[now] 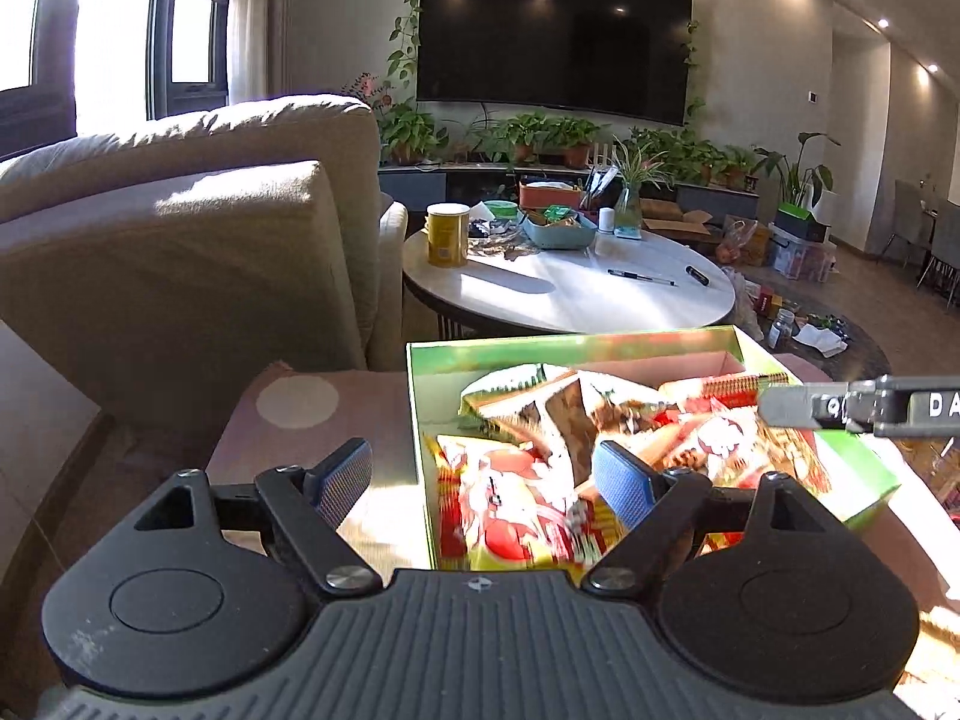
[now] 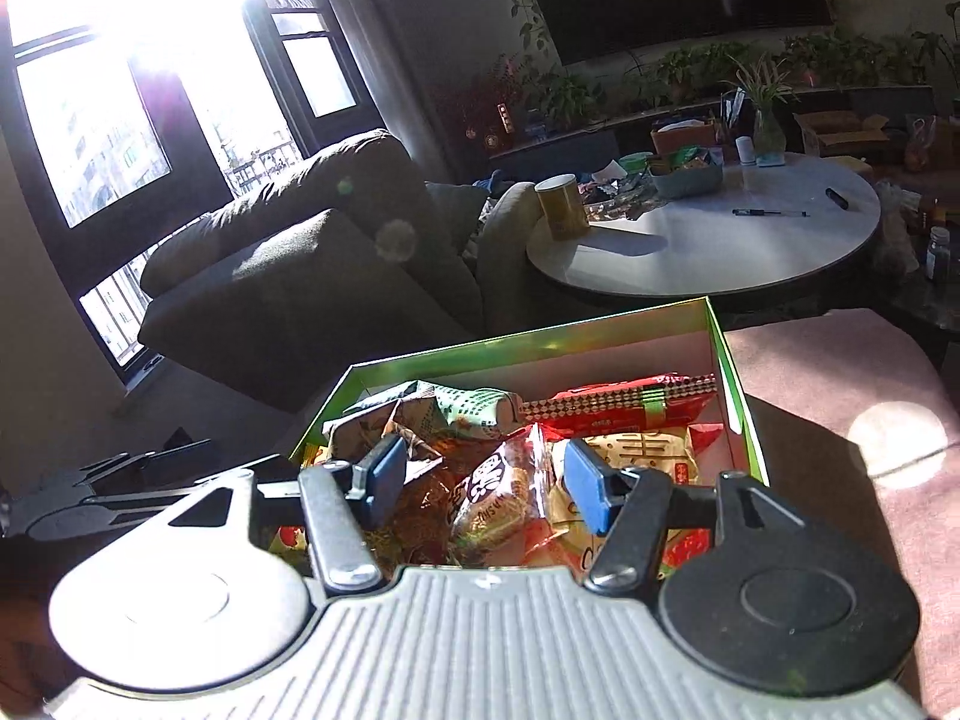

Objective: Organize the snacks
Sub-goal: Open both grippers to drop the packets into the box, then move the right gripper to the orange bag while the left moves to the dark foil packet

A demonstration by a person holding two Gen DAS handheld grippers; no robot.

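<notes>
A green cardboard box [image 1: 570, 343] [image 2: 540, 339] holds several snack packets: a red and yellow one [image 1: 510, 510], a brown one [image 1: 570, 414], a long red one [image 2: 624, 399] and a brown-orange one [image 2: 498, 498]. My left gripper [image 1: 483, 483] is open and empty, its blue pads straddling the box's near left corner. My right gripper [image 2: 483, 480] is open and empty, low over the packets at the near side of the box. It also shows in the left wrist view [image 1: 864, 405], reaching in from the right.
The box sits on a pink padded stool [image 1: 312, 420] [image 2: 840, 372]. A beige armchair [image 1: 180, 228] stands to the left. Behind is a round white table [image 1: 576, 288] with a gold can [image 1: 447, 235], a teal tray, pens and clutter. Bottles and bags lie on the floor at right.
</notes>
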